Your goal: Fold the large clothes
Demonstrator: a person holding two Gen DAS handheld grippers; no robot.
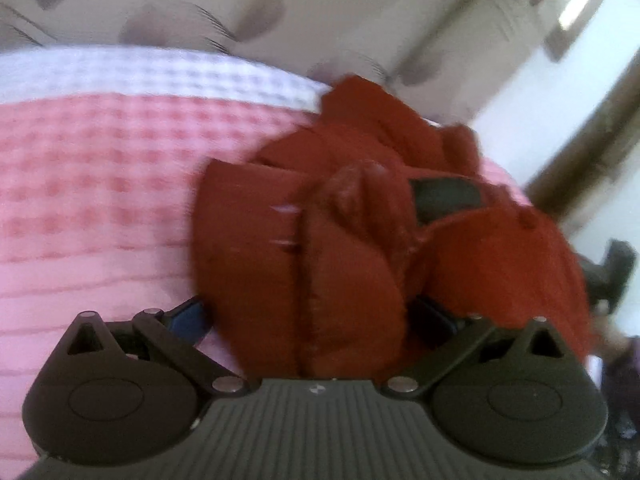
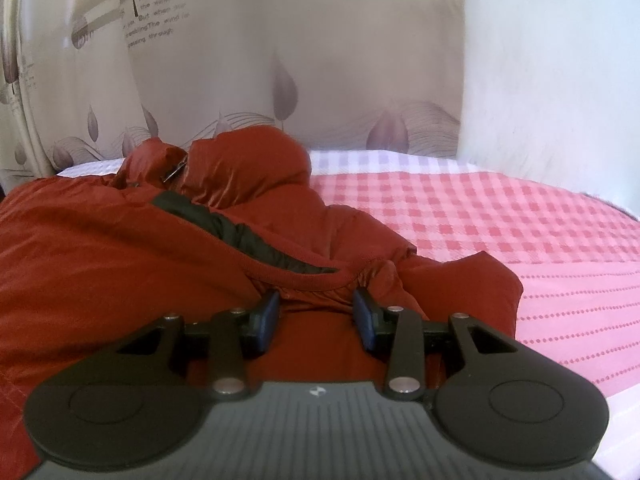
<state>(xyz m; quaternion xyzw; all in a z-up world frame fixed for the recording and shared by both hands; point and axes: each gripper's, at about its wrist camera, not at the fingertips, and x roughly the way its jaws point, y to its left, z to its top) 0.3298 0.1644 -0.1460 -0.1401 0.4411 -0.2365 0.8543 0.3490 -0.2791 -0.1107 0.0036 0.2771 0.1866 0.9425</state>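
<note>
A puffy red jacket (image 1: 352,248) lies bunched on a pink checked bedcover (image 1: 100,200). My left gripper (image 1: 310,316) has its jaws wide apart, and a thick seamed fold of the jacket fills the gap between them; this view is blurred. In the right wrist view the jacket (image 2: 120,248) spreads across the left half, its black inner lining (image 2: 240,236) showing above a red knit hem (image 2: 304,280). My right gripper (image 2: 316,314) is shut on the fabric just below that hem, with the blue pads (image 2: 268,316) pressing it from both sides.
The bedcover (image 2: 520,240) stretches bare to the right of the jacket. A leaf-patterned wall (image 2: 320,60) runs close behind the bed. A brown frame and bright opening (image 1: 580,140) stand on the right in the left wrist view, with a dark object (image 1: 612,272) at that edge.
</note>
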